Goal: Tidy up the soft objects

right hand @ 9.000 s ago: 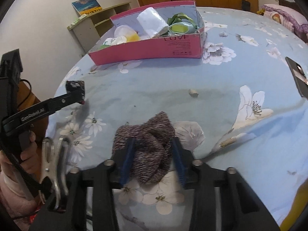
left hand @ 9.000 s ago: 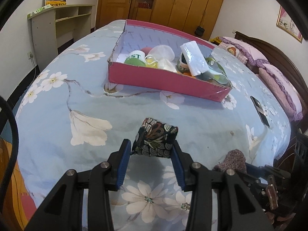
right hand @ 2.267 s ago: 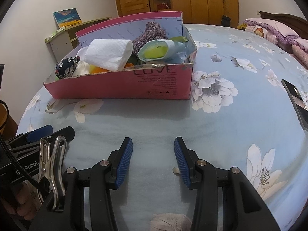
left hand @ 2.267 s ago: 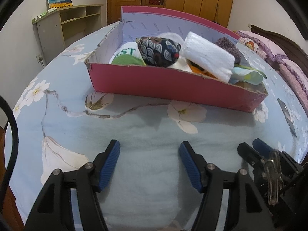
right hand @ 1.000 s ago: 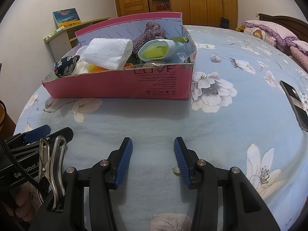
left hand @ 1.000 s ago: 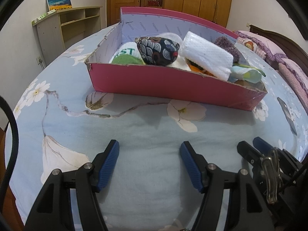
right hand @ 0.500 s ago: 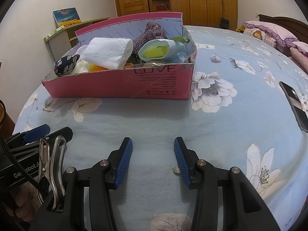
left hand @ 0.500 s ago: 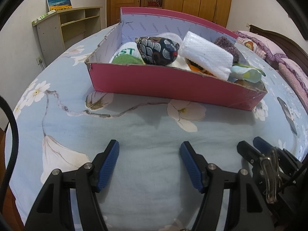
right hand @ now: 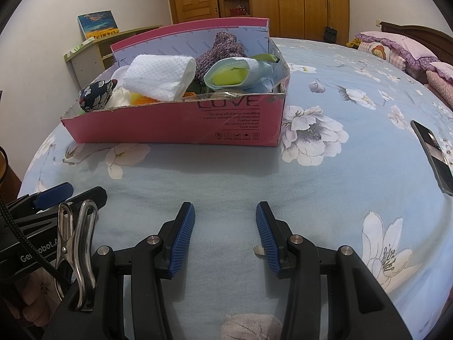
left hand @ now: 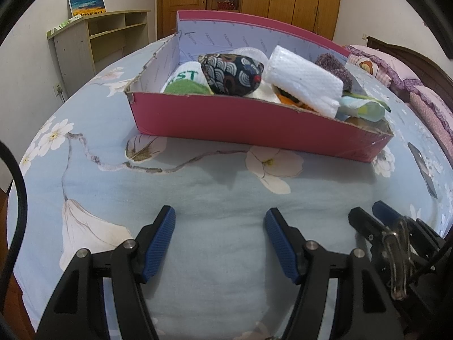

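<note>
A pink cardboard box (left hand: pixel 240 123) (right hand: pixel 175 124) stands on the blue floral bedspread, full of soft things. A dark patterned pouch (left hand: pixel 232 73) (right hand: pixel 96 95) lies in it at the left. A white towel roll (left hand: pixel 304 82) (right hand: pixel 158 76) and a purple knitted sock (left hand: pixel 335 68) (right hand: pixel 220 48) lie further right, with a pale blue cloth (right hand: pixel 240 75) at the right end. My left gripper (left hand: pixel 220 221) is open and empty above the bedspread, in front of the box. My right gripper (right hand: pixel 225 215) is open and empty beside it.
A black phone (right hand: pixel 433 153) (left hand: pixel 423 170) lies on the bed to the right. Pink pillows (right hand: pixel 396 48) sit at the headboard. A low shelf unit (left hand: pixel 99 45) stands by the left wall and wooden wardrobes (right hand: pixel 283 2) behind.
Nine seconds ago the left gripper held the pouch and the right held the sock; both now lie in the box. Over the last second nothing has visibly moved.
</note>
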